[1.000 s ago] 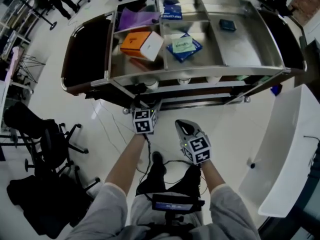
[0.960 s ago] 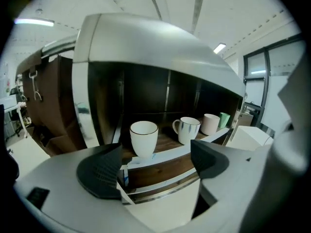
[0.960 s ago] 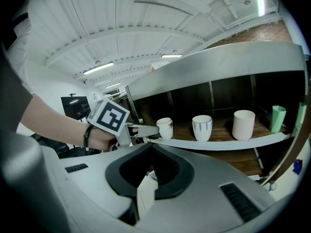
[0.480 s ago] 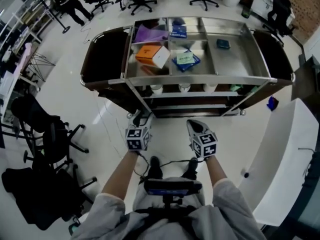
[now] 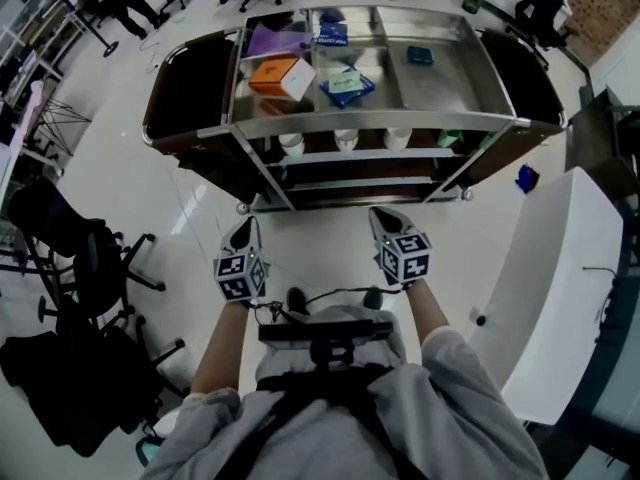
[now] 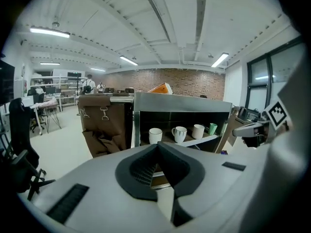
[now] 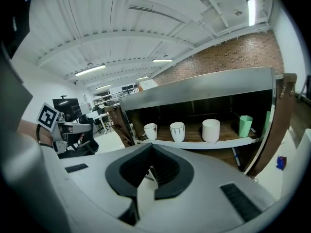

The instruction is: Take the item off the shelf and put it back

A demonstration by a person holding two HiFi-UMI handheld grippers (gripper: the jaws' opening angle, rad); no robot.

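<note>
A steel-topped cart [image 5: 455,86] stands ahead of me, with a shelf [image 7: 214,143] under its top. On that shelf are three white mugs [image 7: 177,131] and a green cup [image 7: 245,125]. The left gripper view shows the same mugs [image 6: 179,133]. My left gripper [image 5: 243,228] is shut with nothing between its jaws, low over the floor and well short of the cart. My right gripper [image 5: 381,216] is also shut and empty, level with the left one. Each gripper shows in the other's view: the right gripper [image 6: 252,130] and the left gripper [image 7: 68,130].
On the cart top lie an orange-and-white box [image 5: 280,76], a purple sheet [image 5: 275,40], a blue packet [image 5: 347,86] and a small dark box [image 5: 420,56]. A black office chair [image 5: 90,268] stands at my left, and a white table [image 5: 560,298] at my right. Brown fabric hangs at the cart's end [image 6: 104,125].
I have stepped back, so the cart sits farther away. Both grippers drew back from the shelf and moved apart, the left one the most.
</note>
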